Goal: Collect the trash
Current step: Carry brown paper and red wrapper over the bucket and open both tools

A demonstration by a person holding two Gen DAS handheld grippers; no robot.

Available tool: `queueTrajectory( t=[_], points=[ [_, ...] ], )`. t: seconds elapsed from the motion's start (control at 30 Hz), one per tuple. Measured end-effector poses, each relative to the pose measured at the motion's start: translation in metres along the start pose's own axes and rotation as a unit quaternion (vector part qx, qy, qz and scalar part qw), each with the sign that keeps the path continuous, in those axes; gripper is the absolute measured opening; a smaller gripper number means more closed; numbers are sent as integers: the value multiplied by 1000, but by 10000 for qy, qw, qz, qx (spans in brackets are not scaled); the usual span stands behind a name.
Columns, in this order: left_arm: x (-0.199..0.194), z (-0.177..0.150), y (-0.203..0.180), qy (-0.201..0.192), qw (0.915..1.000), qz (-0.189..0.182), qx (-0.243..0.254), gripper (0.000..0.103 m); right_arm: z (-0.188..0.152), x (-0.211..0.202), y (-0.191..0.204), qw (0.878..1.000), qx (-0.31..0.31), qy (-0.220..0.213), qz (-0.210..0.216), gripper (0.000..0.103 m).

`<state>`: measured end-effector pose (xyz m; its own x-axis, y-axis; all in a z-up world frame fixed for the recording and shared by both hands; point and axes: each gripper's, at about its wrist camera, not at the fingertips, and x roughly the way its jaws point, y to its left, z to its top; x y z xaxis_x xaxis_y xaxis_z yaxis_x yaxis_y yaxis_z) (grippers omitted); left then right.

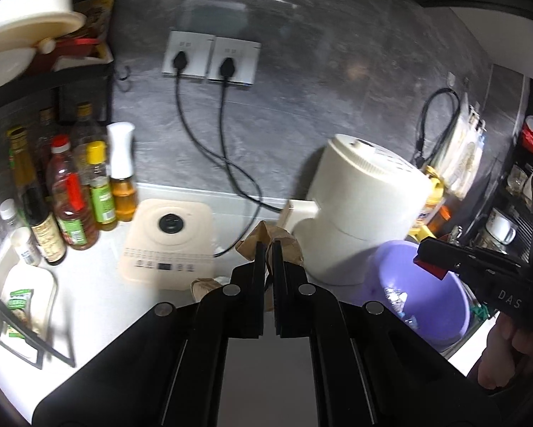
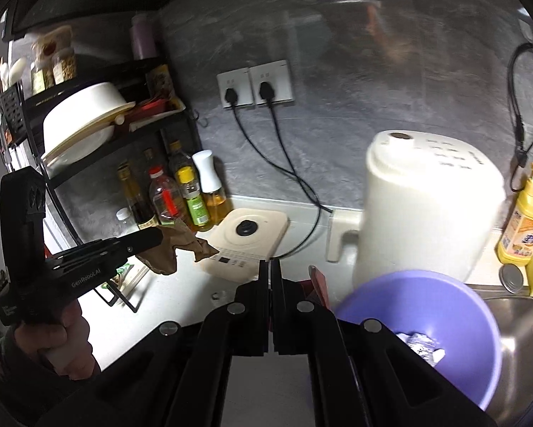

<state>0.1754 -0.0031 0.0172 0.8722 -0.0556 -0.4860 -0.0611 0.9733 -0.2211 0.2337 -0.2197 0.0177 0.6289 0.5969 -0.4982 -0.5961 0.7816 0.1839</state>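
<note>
My left gripper (image 1: 270, 245) is shut on a crumpled brown paper scrap (image 1: 284, 242) and holds it above the white counter; the right wrist view shows the same scrap (image 2: 174, 245) in its tip (image 2: 159, 235). My right gripper (image 2: 270, 265) is shut on a red wrapper (image 2: 318, 283) next to the purple basin (image 2: 472, 306). In the left wrist view the right gripper (image 1: 426, 254) hangs over the basin (image 1: 440, 306), which holds a few silvery scraps (image 1: 398, 299). Another brown paper piece (image 1: 204, 286) lies on the counter below my left fingers.
A beige appliance base (image 1: 166, 245) and a white jug appliance (image 1: 366, 206) stand on the counter, with cords to wall sockets (image 1: 209, 58). Sauce bottles (image 1: 74, 195) and a black shelf rack (image 2: 99, 135) stand left. A steel sink (image 2: 515, 338) and yellow bottle (image 2: 526, 227) are right.
</note>
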Motion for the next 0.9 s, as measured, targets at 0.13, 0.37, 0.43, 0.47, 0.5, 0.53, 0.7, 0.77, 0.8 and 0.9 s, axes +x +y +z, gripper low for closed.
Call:
queueTrajectory(
  t=[0.13, 0.37, 0.43, 0.47, 0.5, 0.53, 0.7, 0.77, 0.8, 0.9],
  points=[
    [7, -2, -28, -29, 9999, -119, 38, 5, -5, -11, -26, 9999, 73, 21, -101, 2],
    [11, -9, -71, -106, 9995, -263, 100, 5, -17, -28, -68, 9997, 243, 9, -54, 6],
    [10, -12, -81, -149, 9994, -287, 127, 5, -25, -27, -83, 9994, 315, 53, -123, 18],
    [10, -13, -86, -169, 9993, -298, 150, 5, -30, -30, -95, 9987, 474, 17, -171, 31],
    [10, -14, -90, -176, 9992, -305, 164, 5, -33, -33, -101, 9981, 582, -65, -183, 55],
    [9, -17, -95, -180, 9991, -325, 190, 5, -36, -37, -109, 9975, 663, -155, -206, 57],
    [16, -20, -117, -49, 9983, -436, 372, 5, -47, -57, -135, 9950, 886, -317, -345, 57],
    [19, -19, -127, -38, 9977, -504, 460, 5, -49, -65, -139, 9943, 911, -367, -406, 57],
    [21, -18, -130, -37, 9974, -539, 485, 5, -50, -69, -142, 9941, 913, -395, -443, 57],
    [28, -15, -149, -4, 9956, -708, 611, 5, -52, -81, -152, 9927, 959, -471, -559, 57]
  ],
)
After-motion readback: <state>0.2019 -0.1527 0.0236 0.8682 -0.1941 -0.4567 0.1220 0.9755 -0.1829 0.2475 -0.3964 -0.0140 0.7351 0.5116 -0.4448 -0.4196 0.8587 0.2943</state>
